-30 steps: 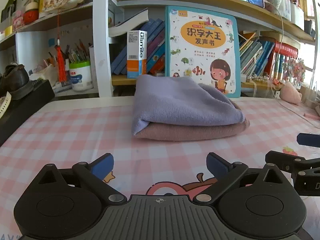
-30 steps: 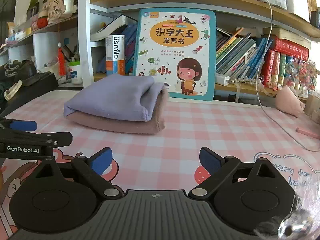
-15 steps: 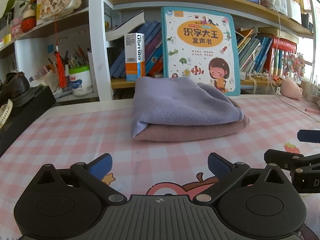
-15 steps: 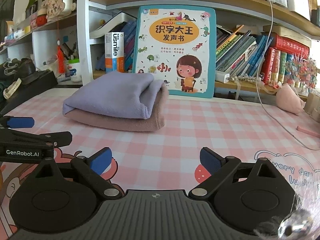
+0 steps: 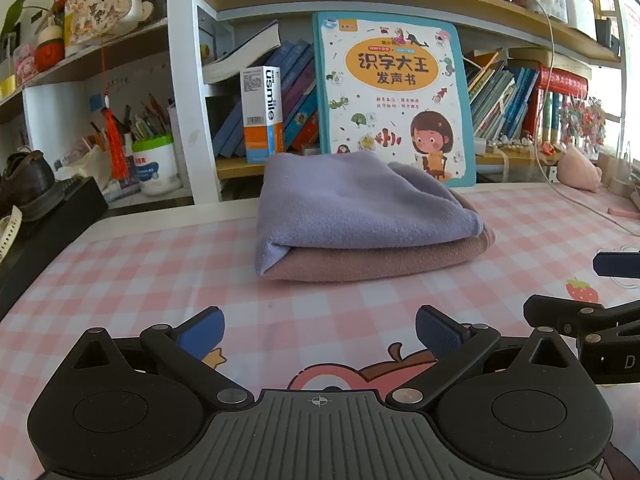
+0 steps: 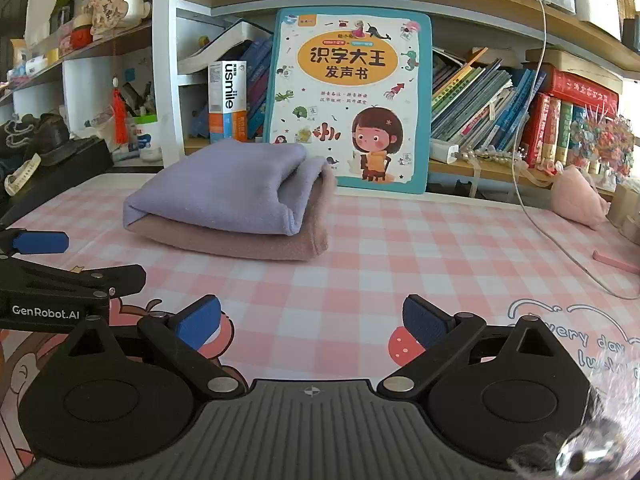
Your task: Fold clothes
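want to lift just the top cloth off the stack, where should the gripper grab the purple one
Probably the purple cloth at its open end on the right, where its layered edges curl down over the pink cloth. The right gripper, open, could come in low from that side and pinch those edges. The left end is a rounded fold, harder to pinch.

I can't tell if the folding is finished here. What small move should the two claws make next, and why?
Probably none toward the cloth: hold both back, or ease them away. The lilac cloth already lies folded on the pink cloth as a neat stack on the checked table. The left claw and right claw are both open, empty and short of the stack.
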Demonstrator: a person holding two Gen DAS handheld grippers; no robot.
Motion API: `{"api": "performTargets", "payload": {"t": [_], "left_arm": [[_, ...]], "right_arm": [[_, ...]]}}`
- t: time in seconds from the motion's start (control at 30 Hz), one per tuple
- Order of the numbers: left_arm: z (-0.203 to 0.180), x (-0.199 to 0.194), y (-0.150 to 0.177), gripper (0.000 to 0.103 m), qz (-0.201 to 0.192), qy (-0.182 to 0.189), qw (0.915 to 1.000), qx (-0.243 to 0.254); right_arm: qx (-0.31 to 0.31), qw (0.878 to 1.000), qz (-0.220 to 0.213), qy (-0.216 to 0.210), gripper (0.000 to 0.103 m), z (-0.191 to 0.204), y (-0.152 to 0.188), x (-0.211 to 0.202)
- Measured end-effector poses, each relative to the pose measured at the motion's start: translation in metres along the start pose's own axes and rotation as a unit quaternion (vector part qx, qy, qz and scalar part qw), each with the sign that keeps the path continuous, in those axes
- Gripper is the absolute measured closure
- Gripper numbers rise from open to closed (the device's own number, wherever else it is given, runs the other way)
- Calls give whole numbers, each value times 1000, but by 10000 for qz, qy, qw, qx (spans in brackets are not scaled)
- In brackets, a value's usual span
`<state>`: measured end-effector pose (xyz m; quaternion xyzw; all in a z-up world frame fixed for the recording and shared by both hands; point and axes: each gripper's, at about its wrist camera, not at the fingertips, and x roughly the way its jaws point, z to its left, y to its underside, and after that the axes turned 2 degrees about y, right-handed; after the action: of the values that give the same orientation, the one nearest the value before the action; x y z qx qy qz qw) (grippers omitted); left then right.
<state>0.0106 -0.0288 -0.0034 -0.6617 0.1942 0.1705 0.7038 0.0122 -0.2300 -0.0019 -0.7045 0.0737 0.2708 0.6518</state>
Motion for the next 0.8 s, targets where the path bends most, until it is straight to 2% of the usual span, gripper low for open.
{"api": "performTargets", "payload": {"t": [0.8], "left_arm": [[-2, 2, 0, 0, 75, 33, 9999, 70]], "right_arm": [[-30, 10000, 53, 8, 5, 0, -2, 2]]}}
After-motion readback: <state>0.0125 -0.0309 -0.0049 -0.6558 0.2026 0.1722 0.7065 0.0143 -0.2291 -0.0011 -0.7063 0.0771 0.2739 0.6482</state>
